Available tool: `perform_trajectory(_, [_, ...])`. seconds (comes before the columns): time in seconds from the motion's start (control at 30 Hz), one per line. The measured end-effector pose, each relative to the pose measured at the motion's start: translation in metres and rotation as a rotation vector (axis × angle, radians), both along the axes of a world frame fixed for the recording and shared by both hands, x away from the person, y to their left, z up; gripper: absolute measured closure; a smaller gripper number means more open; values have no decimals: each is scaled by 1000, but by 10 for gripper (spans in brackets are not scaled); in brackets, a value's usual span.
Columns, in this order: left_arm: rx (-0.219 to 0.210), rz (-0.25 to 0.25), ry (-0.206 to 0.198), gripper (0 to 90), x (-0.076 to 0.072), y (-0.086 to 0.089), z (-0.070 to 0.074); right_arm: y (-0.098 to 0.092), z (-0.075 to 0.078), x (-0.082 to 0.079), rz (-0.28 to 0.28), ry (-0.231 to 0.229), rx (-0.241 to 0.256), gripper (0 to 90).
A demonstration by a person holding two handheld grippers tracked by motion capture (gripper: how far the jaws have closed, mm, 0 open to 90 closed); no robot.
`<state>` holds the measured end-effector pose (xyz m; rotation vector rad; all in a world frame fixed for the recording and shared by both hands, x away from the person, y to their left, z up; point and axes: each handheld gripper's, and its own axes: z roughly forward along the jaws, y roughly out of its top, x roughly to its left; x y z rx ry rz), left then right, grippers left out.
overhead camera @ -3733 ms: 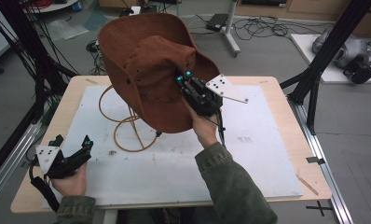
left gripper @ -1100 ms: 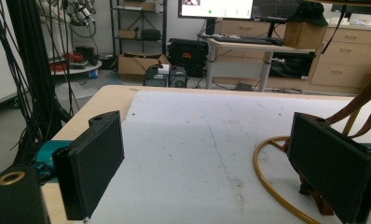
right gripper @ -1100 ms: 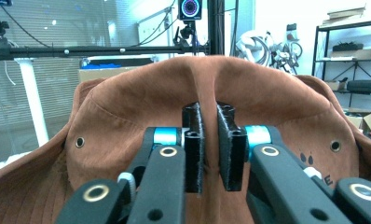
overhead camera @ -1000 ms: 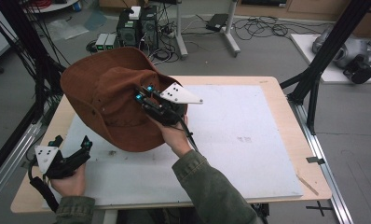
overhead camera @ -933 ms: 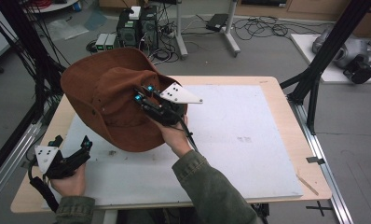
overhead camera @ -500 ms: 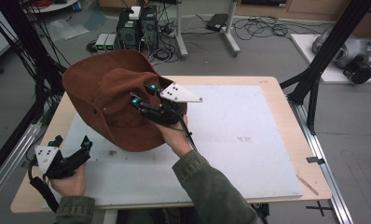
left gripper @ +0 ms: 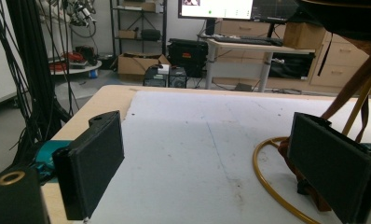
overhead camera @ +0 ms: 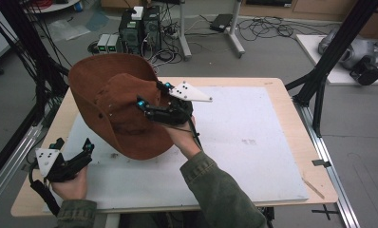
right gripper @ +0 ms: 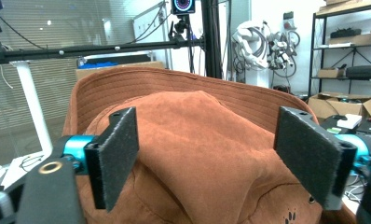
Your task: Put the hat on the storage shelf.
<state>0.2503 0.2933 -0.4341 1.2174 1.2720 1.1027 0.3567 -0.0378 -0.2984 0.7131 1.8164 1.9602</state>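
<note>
2 wide-open claws: right claw (overhead camera: 153,95) against tilted hat (overhead camera: 113,102).

The left tongs (overhead camera: 73,151) rest low at the table's (overhead camera: 272,142) near-left corner, jaws spread wide and empty, the hand (overhead camera: 70,183) gripping from behind. The right tongs (overhead camera: 153,97) are raised over the table's left half (forearm reaching up from the near edge), jaws parted.
</note>
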Motion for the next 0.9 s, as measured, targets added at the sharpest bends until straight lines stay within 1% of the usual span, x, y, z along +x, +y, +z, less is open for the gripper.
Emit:
perform_trajectory(0.07, [1,0,1,110,0,0,0,-1,0,0,1,3,-10,162])
perform_trajectory(0.17, [2,0,0,110,0,0,0,-4,2,-1,-12,-3,-20,123])
perform_trajectory(0.33, [3,0,-1,110,0,-1,0,-17,6,-2,-23,-11,-35,111])
perform_trajectory(0.43, [7,-1,-1,110,0,-1,0,-29,9,-3,-39,-19,-49,110])
perform_trajectory(0.47, [6,-1,-1,110,0,-1,0,-38,10,-4,-64,-30,-61,111])
perform_trajectory(0.5, [7,-1,-1,110,0,-1,0,-43,10,-5,-75,-31,-65,111])
perform_trajectory(0.53, [8,0,-1,110,0,-1,0,-43,10,-5,-75,-31,-65,111])
perform_trajectory(0.67, [10,1,-2,110,0,-2,1,-63,9,-7,-116,-28,-94,111])
perform_trajectory(0.7, [11,-1,1,110,0,-2,1,-72,8,-7,-135,-24,-103,111])
perform_trajectory(0.73, [11,0,1,110,0,-2,1,-72,8,-7,-135,-24,-103,111])
perform_trajectory(0.77, [9,0,1,110,0,-2,1,-76,7,-8,-144,-20,-108,111])
perform_trajectory(0.8, [10,-1,2,109,0,-2,1,-86,6,-9,-164,-19,-115,111])
perform_trajectory(0.83, [11,-1,1,109,0,-3,1,-86,6,-9,-164,-19,-115,111])
perform_trajectory(0.9, [11,-1,0,110,0,-3,1,-96,3,-9,-191,-17,-122,111])
